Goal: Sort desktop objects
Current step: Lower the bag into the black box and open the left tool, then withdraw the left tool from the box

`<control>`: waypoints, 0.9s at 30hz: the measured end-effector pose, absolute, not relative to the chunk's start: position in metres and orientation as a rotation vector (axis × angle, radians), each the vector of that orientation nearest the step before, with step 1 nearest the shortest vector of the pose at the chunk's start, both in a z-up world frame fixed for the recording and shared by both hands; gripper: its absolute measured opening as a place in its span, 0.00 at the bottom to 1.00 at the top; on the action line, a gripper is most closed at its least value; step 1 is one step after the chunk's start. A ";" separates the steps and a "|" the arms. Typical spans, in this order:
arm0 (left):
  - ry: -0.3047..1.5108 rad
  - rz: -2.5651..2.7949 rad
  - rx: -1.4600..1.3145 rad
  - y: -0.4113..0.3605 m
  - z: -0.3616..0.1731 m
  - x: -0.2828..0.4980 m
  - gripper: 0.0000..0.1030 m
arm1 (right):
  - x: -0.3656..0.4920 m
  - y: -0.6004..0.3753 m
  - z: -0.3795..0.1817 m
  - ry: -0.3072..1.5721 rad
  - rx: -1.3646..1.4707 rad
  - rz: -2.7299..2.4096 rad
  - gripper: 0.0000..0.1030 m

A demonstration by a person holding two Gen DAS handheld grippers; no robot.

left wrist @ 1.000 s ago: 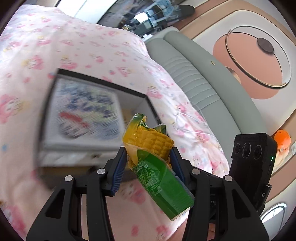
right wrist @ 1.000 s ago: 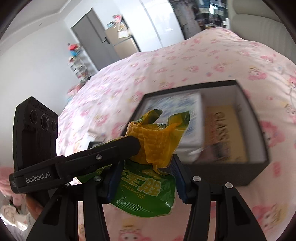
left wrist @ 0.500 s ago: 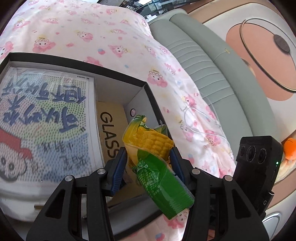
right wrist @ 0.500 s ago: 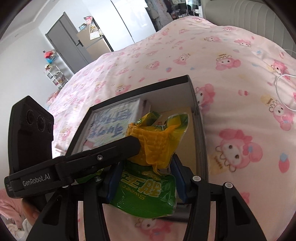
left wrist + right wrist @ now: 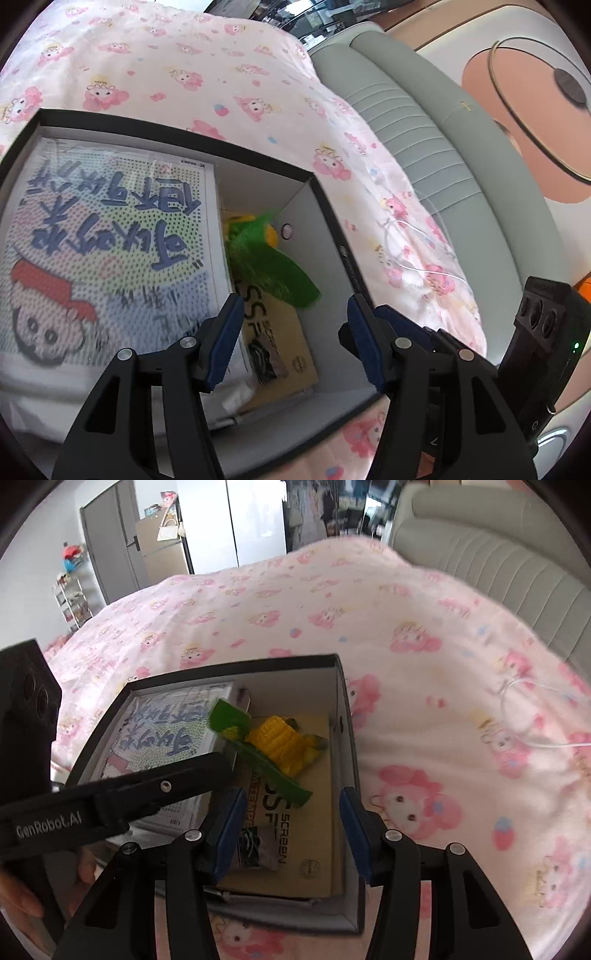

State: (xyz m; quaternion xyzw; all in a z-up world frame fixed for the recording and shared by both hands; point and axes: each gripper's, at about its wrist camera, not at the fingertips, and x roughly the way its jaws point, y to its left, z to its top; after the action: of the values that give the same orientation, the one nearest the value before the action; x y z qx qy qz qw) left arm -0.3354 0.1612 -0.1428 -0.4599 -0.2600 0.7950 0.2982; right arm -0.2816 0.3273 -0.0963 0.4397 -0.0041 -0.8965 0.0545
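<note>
One corn packet [image 5: 275, 744] inside box [image 5: 236, 664]

The corn pack [image 5: 275, 744] is yellow and green. The box [image 5: 341, 690] is black outside, white inside. The bedsheet [image 5: 424, 664] is pale pink — a pattern of pink cartoon figures.

Corn packet [image 5: 275, 744] no longer clamped: a second ago both grippers pinched it together above the box; now it lies inside the black box [image 5: 341, 686], blurred in the left view, ahead of both sets of fingertips, on the tan carton beside the bead-art sheet. Left gripper [image 5: 295, 325]: jaws opening, nothing between them. Right gripper [image 5: 290, 823]: jaws parted, gap empty too. Both views have tipped downward and closed in on the box; its interior now fills the area ahead of the fingers.
</note>
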 end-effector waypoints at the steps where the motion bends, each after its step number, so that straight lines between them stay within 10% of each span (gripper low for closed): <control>1: -0.685 2.120 -1.211 0.159 -0.137 -0.328 0.57 | -0.275 0.327 -0.093 -0.038 1.321 -2.721 0.47; 27: -0.337 2.637 -0.992 0.016 -0.012 -0.087 0.59 | -0.097 0.180 -0.025 -0.155 1.152 -2.668 0.47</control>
State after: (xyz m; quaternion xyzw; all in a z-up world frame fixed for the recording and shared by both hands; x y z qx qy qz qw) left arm -0.0873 0.0162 -0.0119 -0.3455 -0.1174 0.9186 0.1514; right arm -0.0972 0.1801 -0.0248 0.3931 -0.0529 -0.9107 0.1153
